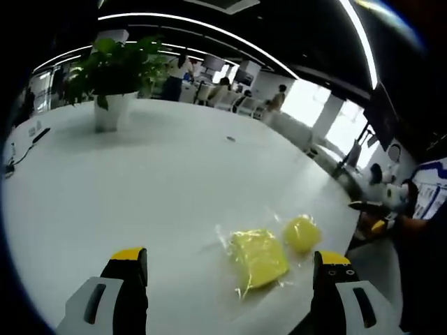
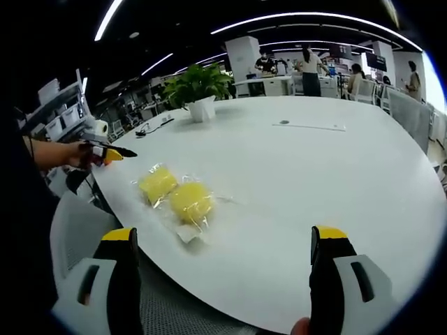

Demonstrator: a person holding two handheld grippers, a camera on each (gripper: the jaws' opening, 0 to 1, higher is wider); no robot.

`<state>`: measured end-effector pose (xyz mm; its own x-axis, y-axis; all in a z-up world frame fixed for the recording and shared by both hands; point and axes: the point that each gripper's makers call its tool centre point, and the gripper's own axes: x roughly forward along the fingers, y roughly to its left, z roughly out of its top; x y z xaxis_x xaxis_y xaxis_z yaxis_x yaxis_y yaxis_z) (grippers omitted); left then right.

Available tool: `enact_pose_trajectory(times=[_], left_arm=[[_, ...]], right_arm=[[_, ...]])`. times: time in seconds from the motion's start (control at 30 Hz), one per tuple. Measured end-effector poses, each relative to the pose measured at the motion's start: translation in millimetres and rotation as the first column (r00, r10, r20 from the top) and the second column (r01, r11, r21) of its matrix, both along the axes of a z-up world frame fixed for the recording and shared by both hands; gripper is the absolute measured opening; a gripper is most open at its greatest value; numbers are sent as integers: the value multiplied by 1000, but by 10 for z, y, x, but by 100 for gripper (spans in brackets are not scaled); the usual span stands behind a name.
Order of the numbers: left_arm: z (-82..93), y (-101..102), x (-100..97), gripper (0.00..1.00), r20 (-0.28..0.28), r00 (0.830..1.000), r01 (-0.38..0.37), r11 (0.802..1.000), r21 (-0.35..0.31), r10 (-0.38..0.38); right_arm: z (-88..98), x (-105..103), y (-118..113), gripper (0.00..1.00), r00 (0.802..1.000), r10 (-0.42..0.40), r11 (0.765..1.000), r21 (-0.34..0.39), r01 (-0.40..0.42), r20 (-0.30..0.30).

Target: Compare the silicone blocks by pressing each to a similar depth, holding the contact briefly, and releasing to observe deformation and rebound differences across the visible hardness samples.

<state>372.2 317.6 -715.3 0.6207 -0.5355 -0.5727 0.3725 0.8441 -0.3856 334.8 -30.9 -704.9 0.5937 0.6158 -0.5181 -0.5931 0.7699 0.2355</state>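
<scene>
Two yellow silicone blocks [image 2: 174, 194] lie side by side, wrapped in clear plastic.

In the left gripper view, the left tool [image 1: 230, 269] is cut off by the bottom edge, so only its yellow-tipped upper ends show. At the right of the frame the other tool [image 1: 380, 207] is partly hidden and dark; whether it is open cannot be told. The people [image 1: 223, 89] at the upper middle are too small to make out.

In the right gripper view, the right tool [image 2: 230, 244] is likewise cut by the bottom edge. The worktop [image 2: 335, 181] runs off the frame at lower right. The clear wrapping [image 2: 187, 234] around the yellow blocks [image 2: 174, 194] blurs their outlines, and their hardness markings cannot be read.
</scene>
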Motion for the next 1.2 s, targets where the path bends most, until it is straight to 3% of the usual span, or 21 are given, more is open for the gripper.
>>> enact_pose_trajectory(times=[0.13,0.37,0.47,0.57,0.8,0.93,1.0,1.1,1.2], left_arm=[[-94,39,45,100,-43,998,-39,999,1,39],[-223,61,195,100,-97,992,-86,994,-60,80],[-238,83,243,100,-93,992,-90,994,-61,84],[-279,82,246,100,-90,994,-59,998,-4,58],[-345,-30,295,99,-135,989,-74,994,-77,64],[-385,-74,312,88,-146,988,-63,995,-84,50],[-407,-110,325,84,-179,982,-78,988,-131,54],[-436,-113,352,67,-214,974,-110,978,-175,71],[-456,-164,348,58,-236,970,-109,974,-198,61]], right_arm=[[-4,-9,4,96,1000,-2,1000,0,2,-1],[-60,-46,0,96,1000,-9,1000,5,9,-18],[-58,-54,27,96,1000,-5,1000,7,5,-20],[-49,-57,45,96,1000,4,1000,-4,-4,-13],[-63,-65,41,96,1000,9,1000,-3,-9,-19],[-83,-84,25,96,1000,6,1000,1,-6,-23],[-93,-94,19,96,1000,6,1000,4,-6,-27],[-106,-104,12,96,999,10,1000,1,-10,-31],[-98,-104,-1,96,999,3,1000,6,-3,-33]])
